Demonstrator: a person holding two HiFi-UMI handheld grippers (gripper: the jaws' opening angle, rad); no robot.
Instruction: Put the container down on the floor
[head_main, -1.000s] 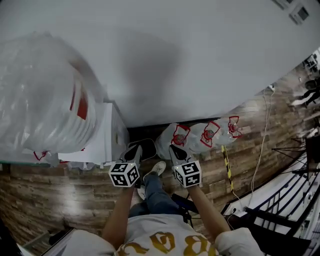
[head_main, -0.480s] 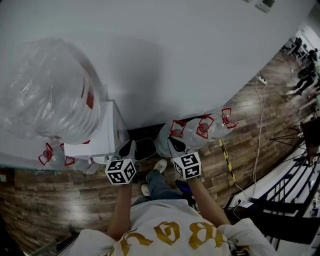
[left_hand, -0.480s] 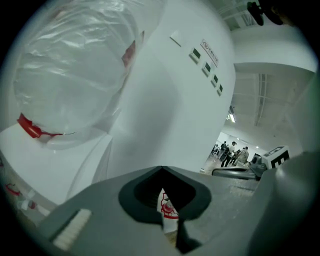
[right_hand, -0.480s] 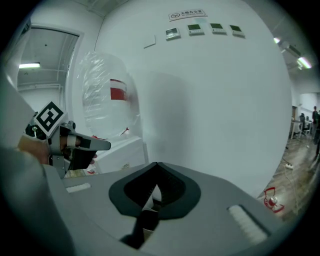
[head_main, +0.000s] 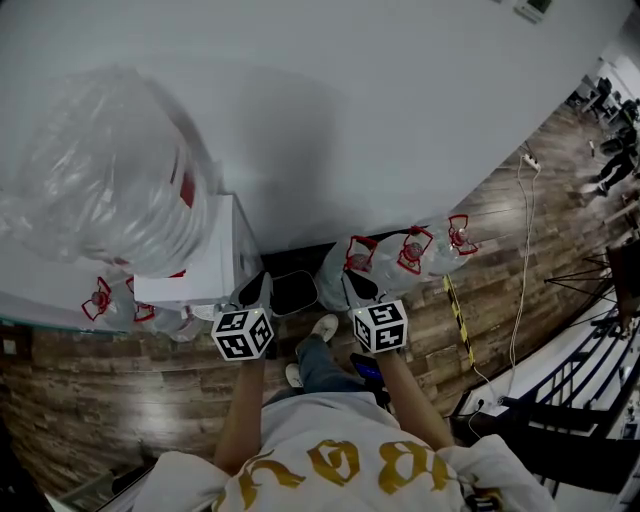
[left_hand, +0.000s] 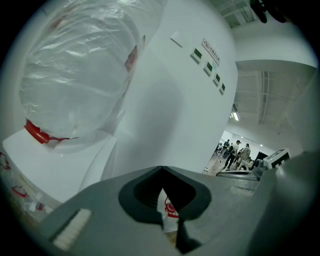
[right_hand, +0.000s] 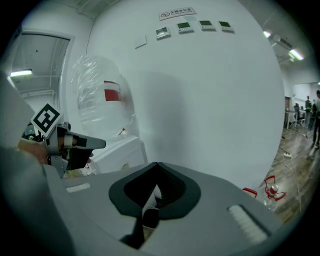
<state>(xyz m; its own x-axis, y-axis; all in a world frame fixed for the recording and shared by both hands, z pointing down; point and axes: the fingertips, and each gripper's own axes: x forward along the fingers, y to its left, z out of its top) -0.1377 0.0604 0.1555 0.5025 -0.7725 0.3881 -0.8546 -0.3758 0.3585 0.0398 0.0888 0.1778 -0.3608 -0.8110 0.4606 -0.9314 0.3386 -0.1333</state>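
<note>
The left gripper (head_main: 257, 290) hangs just in front of the white cabinet (head_main: 205, 270), its jaws pressed together on nothing. The right gripper (head_main: 356, 288), off to the cabinet's right, also has its jaws closed and empty. A flat black thing (head_main: 295, 292) lies on the wooden floor (head_main: 120, 390) at the cabinet's right foot. The container (head_main: 110, 170), wrapped in clear plastic, stands on top of the cabinet against the white wall (head_main: 350, 120). Red-handled bottles (head_main: 385, 260) lie along the wall to the cabinet's right.

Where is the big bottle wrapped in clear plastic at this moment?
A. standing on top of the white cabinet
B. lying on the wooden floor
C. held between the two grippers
A: the wrapped bottle sits on top of the white cabinet, beside the wall.
</note>
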